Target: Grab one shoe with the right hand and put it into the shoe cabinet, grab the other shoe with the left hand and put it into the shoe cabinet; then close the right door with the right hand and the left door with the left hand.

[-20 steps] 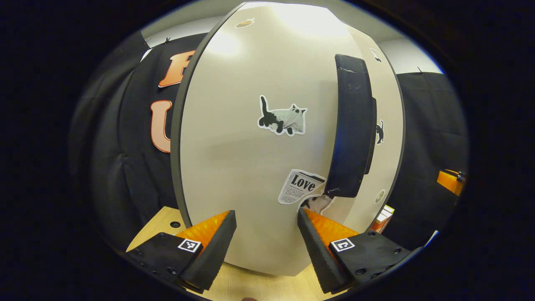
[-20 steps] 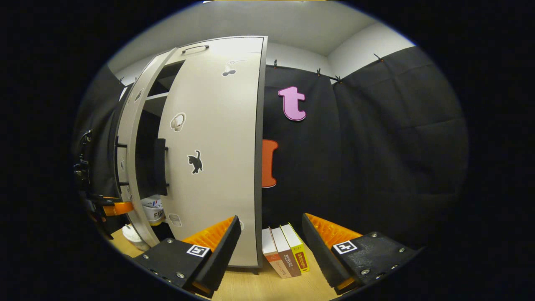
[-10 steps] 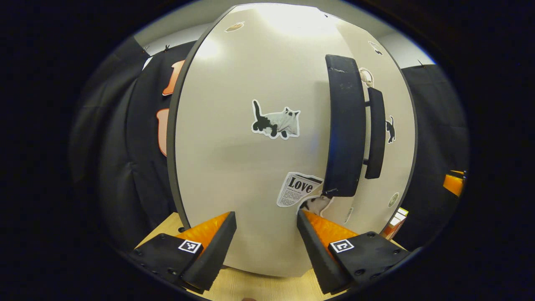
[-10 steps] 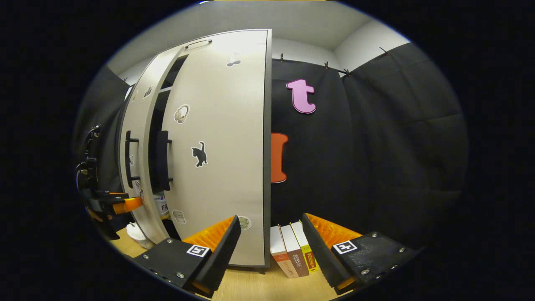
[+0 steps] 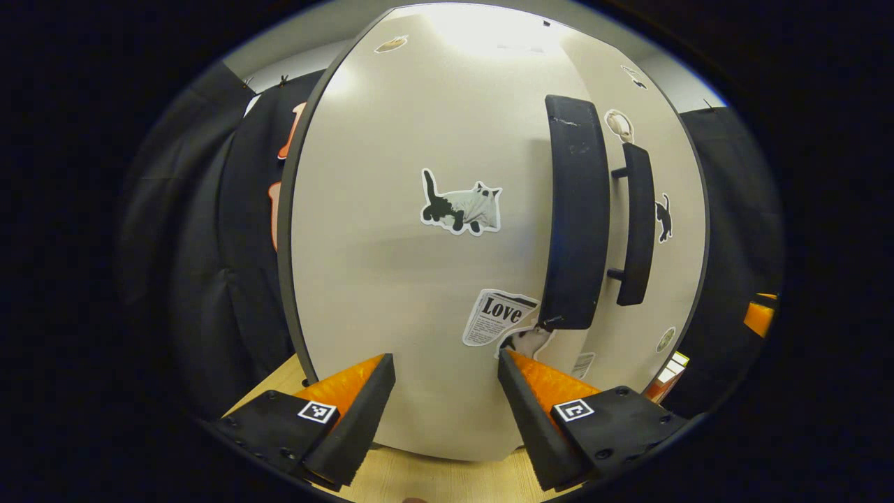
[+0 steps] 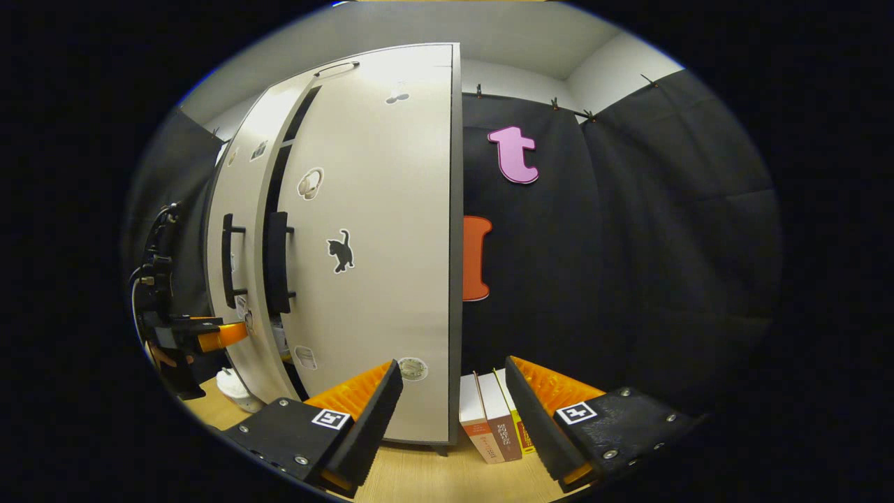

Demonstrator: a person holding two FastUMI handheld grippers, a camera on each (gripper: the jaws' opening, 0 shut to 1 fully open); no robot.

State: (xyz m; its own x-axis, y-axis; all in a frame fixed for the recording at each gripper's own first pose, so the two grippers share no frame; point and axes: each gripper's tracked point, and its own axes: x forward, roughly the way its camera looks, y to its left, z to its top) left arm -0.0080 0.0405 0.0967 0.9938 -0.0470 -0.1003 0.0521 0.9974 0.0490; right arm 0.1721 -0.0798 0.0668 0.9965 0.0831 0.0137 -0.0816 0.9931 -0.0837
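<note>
Black cloth (image 6: pixel 628 244) drapes the booth walls beneath a pale wall (image 6: pixel 607 63) and ceiling (image 6: pixel 454 31). Three upright books (image 6: pixel 492 426) stand on the light wooden table (image 6: pixel 419 482), near its back edge.

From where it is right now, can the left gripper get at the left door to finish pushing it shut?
Probably yes. The left gripper is open and faces the left door squarely, with nothing between them. In the right gripper view a narrow gap remains between the doors, so a short push should close it.

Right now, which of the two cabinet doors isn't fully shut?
The left door, the one beside the left gripper. A dark gap runs between it and the right door, which lies flatter against the cabinet.
</note>
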